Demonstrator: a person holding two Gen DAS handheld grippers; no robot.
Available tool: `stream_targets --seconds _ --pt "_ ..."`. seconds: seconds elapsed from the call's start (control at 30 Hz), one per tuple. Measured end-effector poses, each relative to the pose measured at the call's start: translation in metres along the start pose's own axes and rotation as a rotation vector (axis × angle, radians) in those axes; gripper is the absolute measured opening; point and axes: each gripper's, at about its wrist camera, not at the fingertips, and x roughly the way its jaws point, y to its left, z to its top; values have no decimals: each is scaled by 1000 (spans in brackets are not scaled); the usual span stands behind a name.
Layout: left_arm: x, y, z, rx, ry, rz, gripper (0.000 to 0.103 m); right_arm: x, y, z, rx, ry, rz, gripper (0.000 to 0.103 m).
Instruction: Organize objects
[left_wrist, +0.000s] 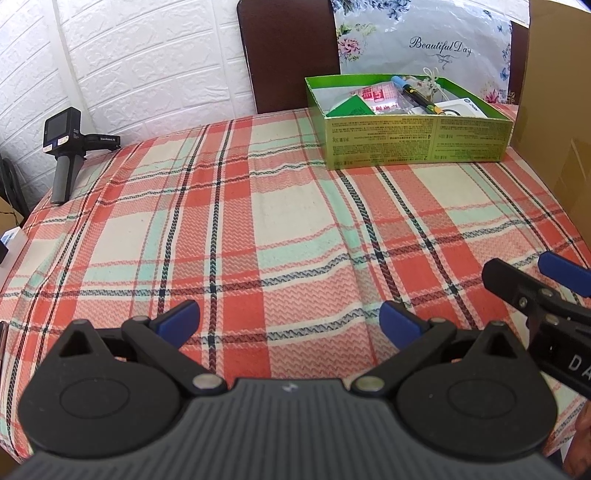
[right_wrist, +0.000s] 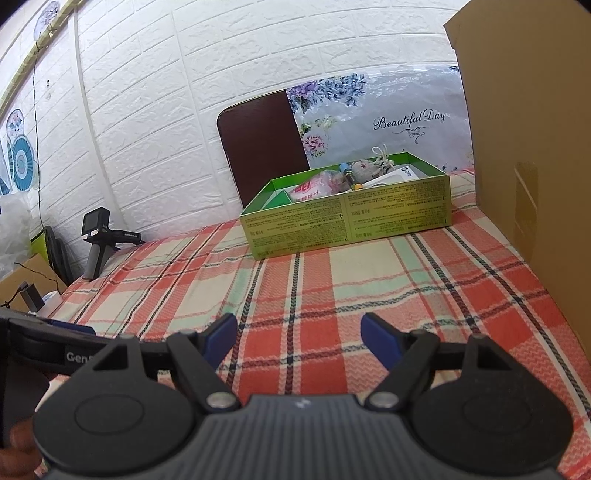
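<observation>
Left gripper (left_wrist: 290, 319): jaws spread wide, nothing between the blue pads, held low over the plaid tablecloth (left_wrist: 258, 221). Right gripper (right_wrist: 299, 339): jaws likewise wide apart and empty, just beside the left one, on its right; its fingers enter the left wrist view at the right edge.

Green box (left_wrist: 413, 140): open-topped, on the cloth well ahead of both grippers, ahead-right of the left one and slightly right of centre for the right one. It holds a pink packet (right_wrist: 310, 190), a pen with a blue cap (right_wrist: 349, 175), a small tied pouch (right_wrist: 369, 166) and a white card (left_wrist: 467, 107).

A spare handheld gripper (left_wrist: 64, 147) stands far ahead-left at the table edge. Cardboard panel (right_wrist: 524, 129) rises along the right, just beside the box.
</observation>
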Motion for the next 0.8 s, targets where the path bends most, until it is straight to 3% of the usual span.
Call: stream_targets --seconds 0.8 --pt "11 -4 1 0 40 -4 103 7 -5 -1 19 20 -3 77"
